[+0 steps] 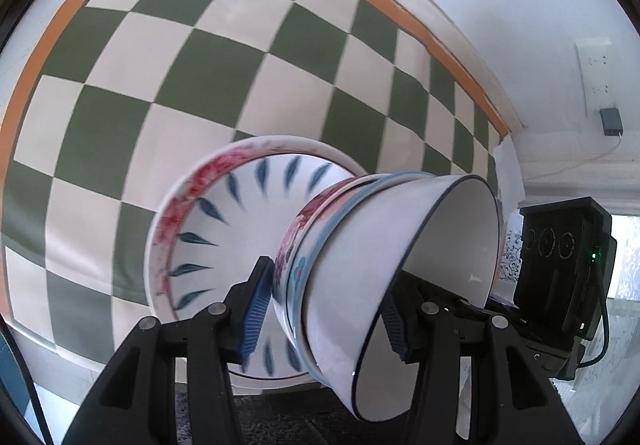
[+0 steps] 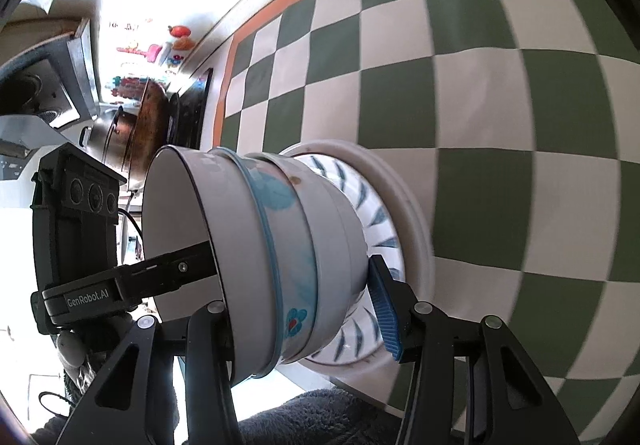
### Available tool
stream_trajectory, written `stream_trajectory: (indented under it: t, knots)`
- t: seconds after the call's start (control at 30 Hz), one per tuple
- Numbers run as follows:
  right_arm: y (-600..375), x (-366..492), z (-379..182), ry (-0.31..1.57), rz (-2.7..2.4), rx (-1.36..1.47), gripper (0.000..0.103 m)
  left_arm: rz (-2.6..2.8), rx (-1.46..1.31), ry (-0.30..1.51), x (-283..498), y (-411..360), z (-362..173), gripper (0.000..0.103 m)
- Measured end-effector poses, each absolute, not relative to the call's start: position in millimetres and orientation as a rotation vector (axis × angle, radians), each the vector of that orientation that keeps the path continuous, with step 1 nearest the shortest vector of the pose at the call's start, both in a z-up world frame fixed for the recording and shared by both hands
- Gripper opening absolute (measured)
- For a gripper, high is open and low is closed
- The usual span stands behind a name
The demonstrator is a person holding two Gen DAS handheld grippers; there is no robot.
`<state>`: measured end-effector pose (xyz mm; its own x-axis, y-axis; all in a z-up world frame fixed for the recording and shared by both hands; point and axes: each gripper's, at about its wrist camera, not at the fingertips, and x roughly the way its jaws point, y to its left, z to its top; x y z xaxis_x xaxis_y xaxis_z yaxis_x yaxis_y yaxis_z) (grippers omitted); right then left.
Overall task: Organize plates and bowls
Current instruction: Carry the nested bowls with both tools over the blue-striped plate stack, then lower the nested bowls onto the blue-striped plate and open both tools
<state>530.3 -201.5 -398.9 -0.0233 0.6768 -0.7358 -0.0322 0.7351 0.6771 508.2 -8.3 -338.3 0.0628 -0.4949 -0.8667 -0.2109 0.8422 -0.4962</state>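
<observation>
A stack of nested bowls stands on stacked plates: a white plate with blue leaf marks on one with a red flower rim. The top bowl is white with a dark rim, below it a blue-banded one and a flowered one. My left gripper is shut on the bowl stack, one finger inside the top bowl. My right gripper is shut on the same stack from the other side, above the leaf plate. The other gripper's body shows in each view.
The green and white checkered cloth with an orange border covers the table. A wall with sockets is at the right in the left wrist view. Pots and a stove area lie beyond the table's edge in the right wrist view.
</observation>
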Motion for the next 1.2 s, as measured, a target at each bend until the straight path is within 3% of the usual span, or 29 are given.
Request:
stream_trajectory:
  t: [1.2]
  knots:
    - [-170,527,-420,1.527,0.565,0.546,0.051,-0.233,-0.544,1.540,502,10,-356,0.047]
